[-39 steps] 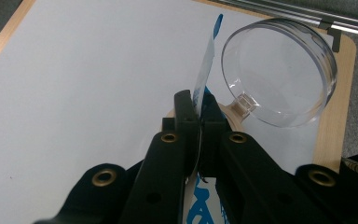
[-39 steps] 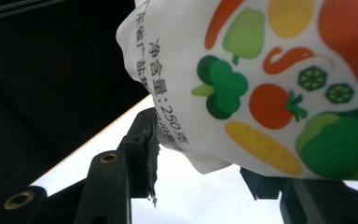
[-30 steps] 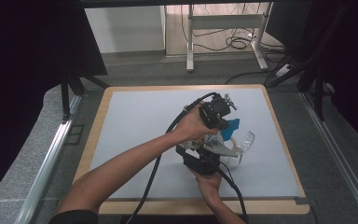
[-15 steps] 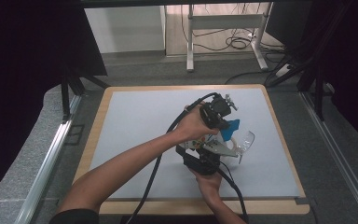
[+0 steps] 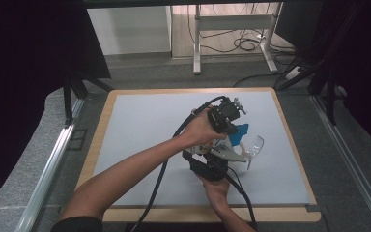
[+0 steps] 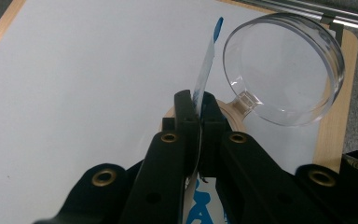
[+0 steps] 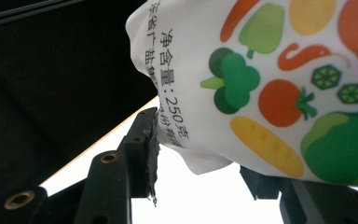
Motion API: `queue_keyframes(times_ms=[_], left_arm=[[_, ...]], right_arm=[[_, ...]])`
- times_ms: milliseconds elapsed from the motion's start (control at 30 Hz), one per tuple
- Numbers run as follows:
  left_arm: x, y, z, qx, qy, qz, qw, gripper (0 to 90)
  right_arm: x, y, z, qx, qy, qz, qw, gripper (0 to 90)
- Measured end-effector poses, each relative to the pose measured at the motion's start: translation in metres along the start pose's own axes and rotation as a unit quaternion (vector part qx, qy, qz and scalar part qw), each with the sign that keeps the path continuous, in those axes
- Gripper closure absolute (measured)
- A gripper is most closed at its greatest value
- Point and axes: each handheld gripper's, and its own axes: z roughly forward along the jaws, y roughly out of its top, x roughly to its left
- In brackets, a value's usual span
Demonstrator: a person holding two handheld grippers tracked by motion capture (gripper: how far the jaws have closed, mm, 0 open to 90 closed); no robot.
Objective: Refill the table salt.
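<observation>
Right of the bench's (image 5: 125, 145) centre, toward four o'clock, both hands work over one packet (image 7: 279, 93), a white pouch printed with vegetables. The right hand-held gripper (image 5: 211, 166) has its jaws part-way closed around the packet's body, holding it up off the white mat. The left hand-held gripper (image 6: 198, 109) comes in from eleven o'clock with its jaws fully closed on the packet's thin blue top edge (image 6: 207, 56). Just beyond, at two o'clock from the packet, a clear round dish (image 6: 284, 65) lies on the mat. By the look of it, the step in hand is tearing the pouch open. Next, the left hand likely needs to pull the pinched strip away while the right holds firm, then tip the opening over the dish.
</observation>
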Motion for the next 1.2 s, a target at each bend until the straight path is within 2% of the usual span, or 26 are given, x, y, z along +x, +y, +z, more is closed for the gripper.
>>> queue_keyframes(times_ms=[733, 1200], left_arm=[[0.0036, -0.0021, 0.0019, 0.000, -0.008, -0.006, 1.0000, 90.0], [0.0066, 0.0001, 0.0038, 0.006, -0.014, -0.002, 0.9999, 90.0]], right_arm=[[0.0005, -0.0003, 0.0014, 0.002, 0.001, 0.003, 1.0000, 52.5], [0.0008, 0.0017, 0.0024, -0.002, -0.001, 0.003, 1.0000, 52.5]])
